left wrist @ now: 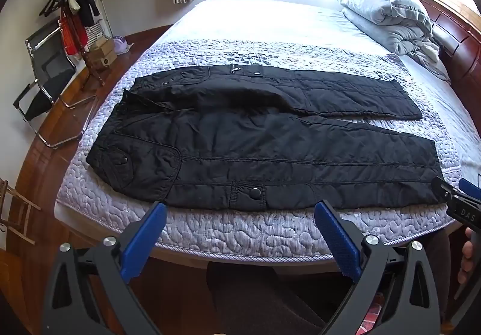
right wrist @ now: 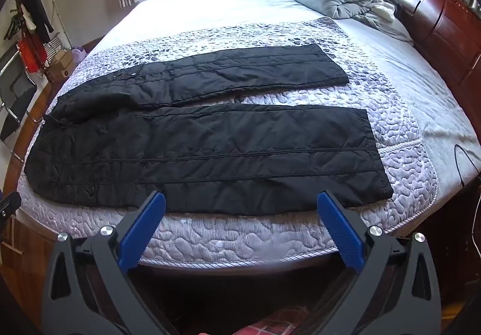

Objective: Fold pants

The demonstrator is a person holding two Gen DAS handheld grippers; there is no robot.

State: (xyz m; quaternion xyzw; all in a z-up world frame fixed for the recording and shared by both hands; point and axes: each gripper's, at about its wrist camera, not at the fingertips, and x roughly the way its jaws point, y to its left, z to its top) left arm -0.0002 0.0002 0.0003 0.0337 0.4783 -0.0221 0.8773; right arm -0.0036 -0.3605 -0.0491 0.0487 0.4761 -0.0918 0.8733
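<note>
The bed (left wrist: 210,232) fills the middle of both views; its quilted cover gives me a flat working surface. A rolled duvet (left wrist: 384,10) sits in the upper right, clear of the work. The pants (left wrist: 270,148) lie spread flat across the centre, waist toward the left, cuffs toward the right, legs slightly parted, so one leg can, I judge, be laid over the other. My left gripper (left wrist: 240,241) hangs at bottom centre near the waist end, jaws wide apart and empty. My right gripper (right wrist: 242,235) hangs likewise near the cuff end, jaws wide, holding nothing. Neither touches the cloth; folding has not begun.
</note>
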